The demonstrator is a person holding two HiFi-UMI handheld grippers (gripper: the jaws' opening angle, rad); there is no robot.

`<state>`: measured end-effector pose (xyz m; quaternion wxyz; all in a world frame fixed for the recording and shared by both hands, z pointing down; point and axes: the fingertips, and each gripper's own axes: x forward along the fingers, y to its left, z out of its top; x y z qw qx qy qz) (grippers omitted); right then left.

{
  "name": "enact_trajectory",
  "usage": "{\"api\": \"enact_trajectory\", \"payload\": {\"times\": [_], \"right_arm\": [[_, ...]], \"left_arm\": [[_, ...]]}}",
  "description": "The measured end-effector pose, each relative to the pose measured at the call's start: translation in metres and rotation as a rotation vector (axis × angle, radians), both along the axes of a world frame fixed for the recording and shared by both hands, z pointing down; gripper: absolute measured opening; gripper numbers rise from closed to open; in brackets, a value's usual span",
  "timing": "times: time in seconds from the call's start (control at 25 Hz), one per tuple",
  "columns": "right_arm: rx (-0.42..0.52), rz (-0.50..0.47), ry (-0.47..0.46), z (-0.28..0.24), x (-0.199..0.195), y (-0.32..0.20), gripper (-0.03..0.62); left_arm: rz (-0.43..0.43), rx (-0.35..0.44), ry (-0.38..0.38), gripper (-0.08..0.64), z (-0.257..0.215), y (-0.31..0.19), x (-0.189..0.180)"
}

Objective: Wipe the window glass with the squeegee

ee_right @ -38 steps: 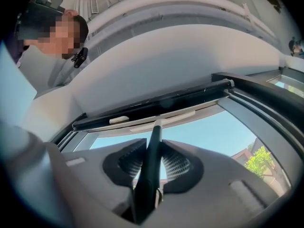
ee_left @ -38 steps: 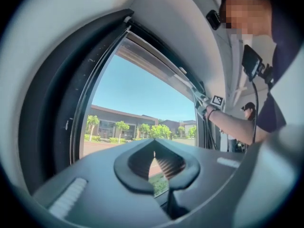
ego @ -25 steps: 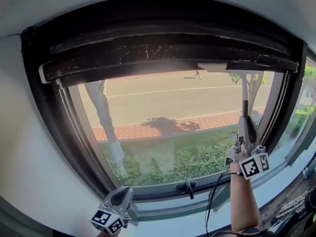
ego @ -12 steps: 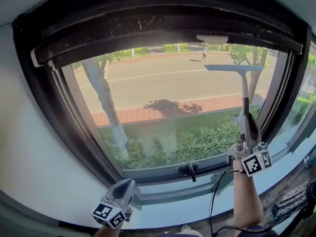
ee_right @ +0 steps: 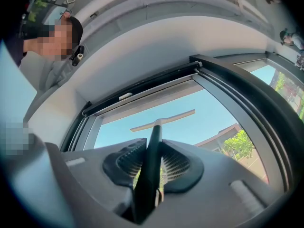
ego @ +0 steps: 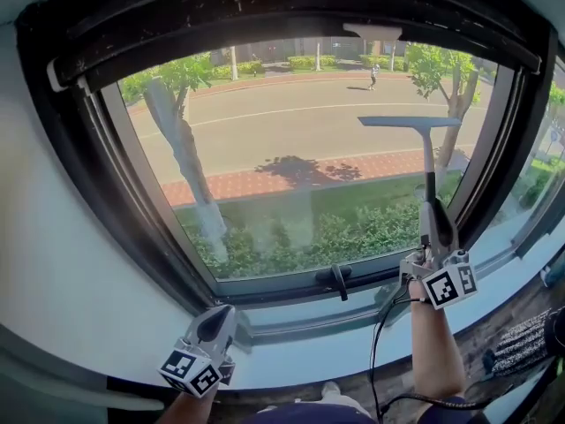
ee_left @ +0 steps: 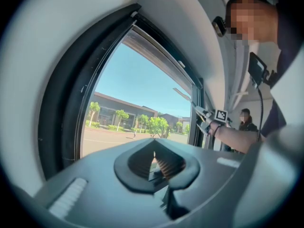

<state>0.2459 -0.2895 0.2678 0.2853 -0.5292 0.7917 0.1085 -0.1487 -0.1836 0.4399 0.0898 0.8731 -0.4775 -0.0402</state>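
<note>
1. Gripping the squeegee [ego: 427, 162] by its dark handle, the right gripper [ego: 438, 241] is clamping both jaws tight on it, with the shaft pointing straight up.
2. The blade is sitting level in the upper right part of the window glass [ego: 291, 175], a bit below the top edge. I can't tell if it's actually pressing on the pane.
3. Its right end is sitting near the right side of the window frame [ego: 499, 140] — not much room that way.
4. Loads of open glass is lying to the left of the blade and underneath it.
5. The left gripper [ego: 216, 321] is hanging low by the sill [ego: 300, 352] near the bottom-left corner — jaws pressed together, holding nothing, well apart from the squeegee.
6. The window latch [ego: 334, 279] is sticking out at the bottom edge, left of the right gripper.
</note>
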Motion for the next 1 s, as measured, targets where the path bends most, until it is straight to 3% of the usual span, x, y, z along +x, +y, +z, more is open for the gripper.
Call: {"api": "enact_trajectory", "payload": {"times": [0.28,1.0], "right_arm": [[-0.047,-0.01,-0.009,0.032,0.0,0.003,0.103],[-0.176,-0.024,-0.035,0.118,-0.004,0.014,0.103]], "left_arm": [[0.018,-0.019,0.016,0.005,0.001,0.001,0.006],[0.025,-0.061,-0.031,0.005,0.009,0.005,0.011]]}}
